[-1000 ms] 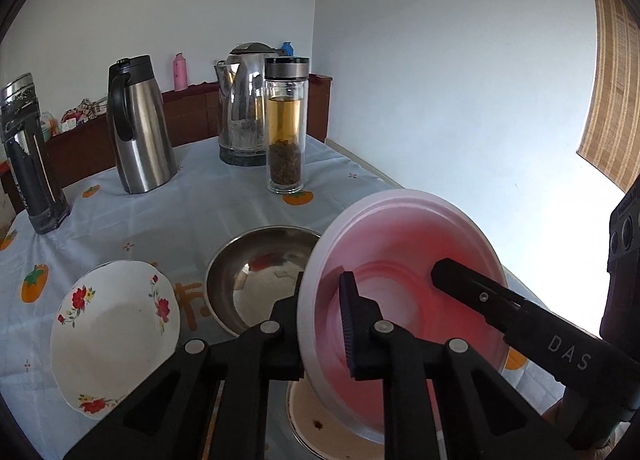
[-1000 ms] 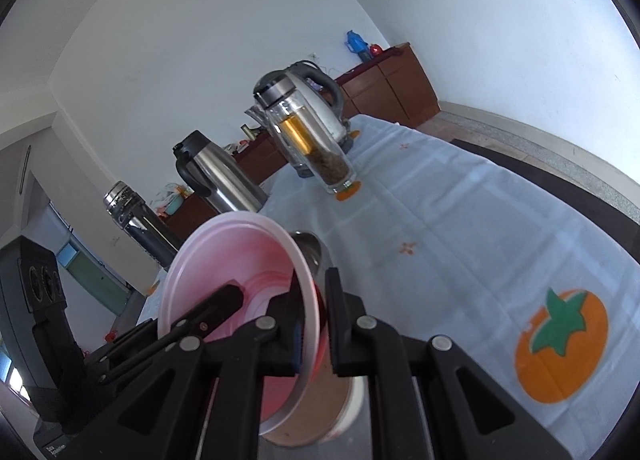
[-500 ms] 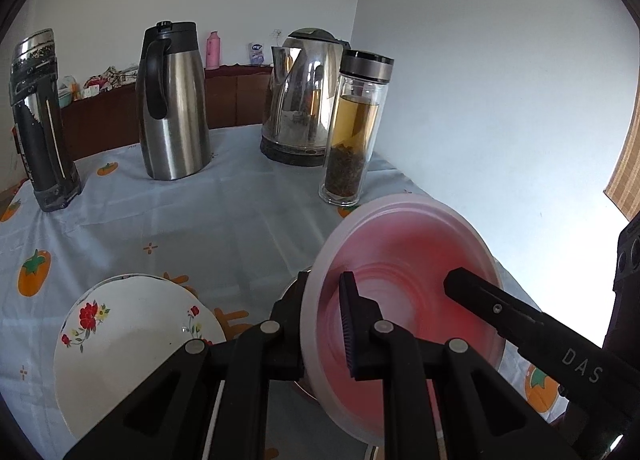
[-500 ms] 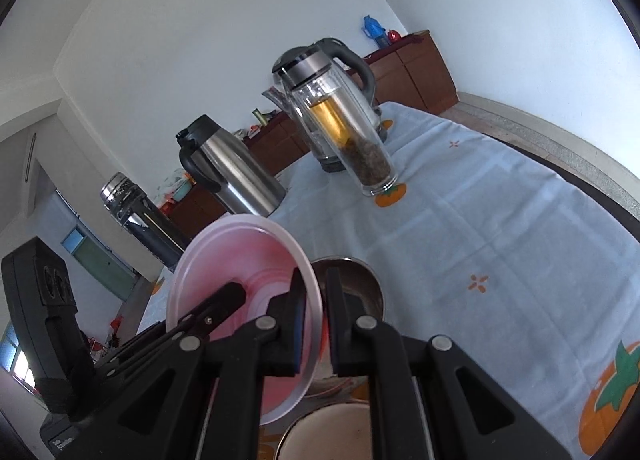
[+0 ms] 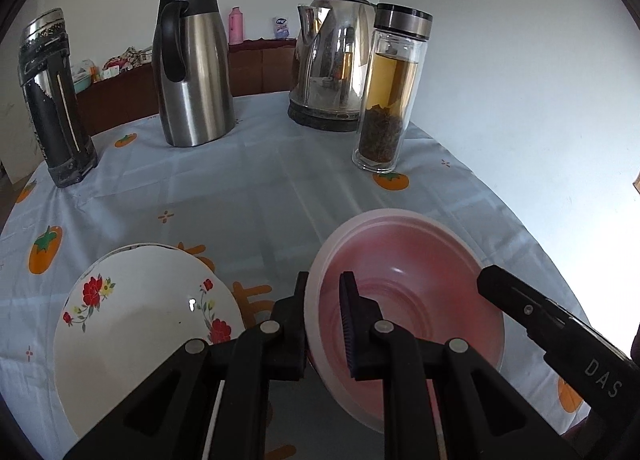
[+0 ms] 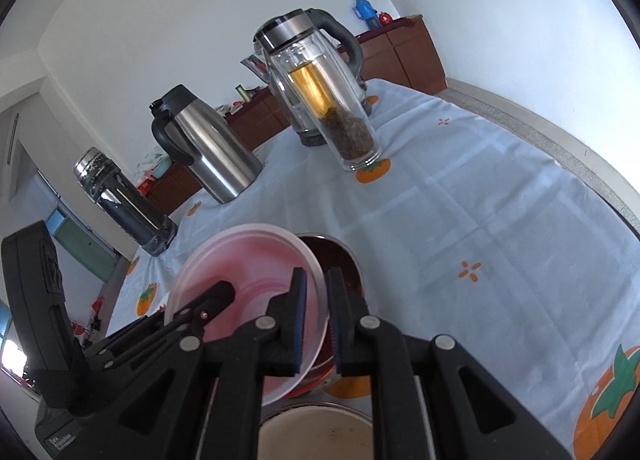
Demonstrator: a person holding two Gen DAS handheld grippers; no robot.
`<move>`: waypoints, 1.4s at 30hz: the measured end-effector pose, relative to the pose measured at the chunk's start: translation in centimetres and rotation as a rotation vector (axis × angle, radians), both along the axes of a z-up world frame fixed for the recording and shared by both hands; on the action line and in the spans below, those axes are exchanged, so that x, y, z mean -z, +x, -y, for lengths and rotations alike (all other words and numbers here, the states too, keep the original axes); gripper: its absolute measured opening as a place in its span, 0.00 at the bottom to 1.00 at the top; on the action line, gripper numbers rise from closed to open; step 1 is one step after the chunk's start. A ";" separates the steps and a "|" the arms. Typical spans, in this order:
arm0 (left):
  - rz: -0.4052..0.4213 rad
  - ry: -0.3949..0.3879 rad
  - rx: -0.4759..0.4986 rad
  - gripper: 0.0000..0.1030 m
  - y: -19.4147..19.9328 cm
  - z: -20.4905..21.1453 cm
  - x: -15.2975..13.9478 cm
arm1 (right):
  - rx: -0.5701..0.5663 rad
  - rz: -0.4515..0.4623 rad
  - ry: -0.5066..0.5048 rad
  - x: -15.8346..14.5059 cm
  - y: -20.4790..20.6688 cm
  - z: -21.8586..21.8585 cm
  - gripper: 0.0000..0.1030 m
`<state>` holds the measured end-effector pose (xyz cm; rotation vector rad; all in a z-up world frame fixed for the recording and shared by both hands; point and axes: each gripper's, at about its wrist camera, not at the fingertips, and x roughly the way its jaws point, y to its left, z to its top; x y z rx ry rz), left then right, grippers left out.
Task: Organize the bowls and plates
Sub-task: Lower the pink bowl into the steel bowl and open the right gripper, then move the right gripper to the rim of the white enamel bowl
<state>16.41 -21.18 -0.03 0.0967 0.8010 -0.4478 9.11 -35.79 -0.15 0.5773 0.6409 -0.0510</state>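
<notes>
Pink bowl (image 5: 404,300): I grip its rim with both left gripper (image 5: 324,314) and right gripper (image 6: 316,320), above steel bowl (image 6: 344,260).

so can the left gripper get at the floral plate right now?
Probably not yet. The left gripper is shut on the pink bowl's rim, as is the right gripper. The floral plate lies uncovered just beside it, so releasing the bowl should free it.
</notes>
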 end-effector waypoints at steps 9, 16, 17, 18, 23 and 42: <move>0.117 0.100 -0.058 0.42 -0.2 0.0 -0.5 | 0.038 0.013 -0.059 -0.2 -0.4 0.1 0.12; 0.266 0.153 -0.102 0.69 -2.4 0.1 -1.4 | 0.064 0.068 -0.124 -1.2 -1.5 -0.6 0.12; 0.285 0.164 -0.106 0.69 -2.8 0.1 -1.5 | 0.067 0.075 -0.130 -1.3 -1.6 -0.6 0.12; 0.293 0.168 -0.105 0.69 -3.0 0.1 -1.5 | 0.072 0.082 -0.133 -1.3 -1.8 -0.6 0.13; 0.297 0.170 -0.122 0.70 -4.0 -0.3 -1.0 | 0.108 0.115 -0.147 -1.3 -2.6 -0.4 0.45; 0.370 0.100 -0.185 0.70 -7.5 -1.7 -0.5 | 0.221 0.234 -0.271 -1.7 -6.0 0.4 0.45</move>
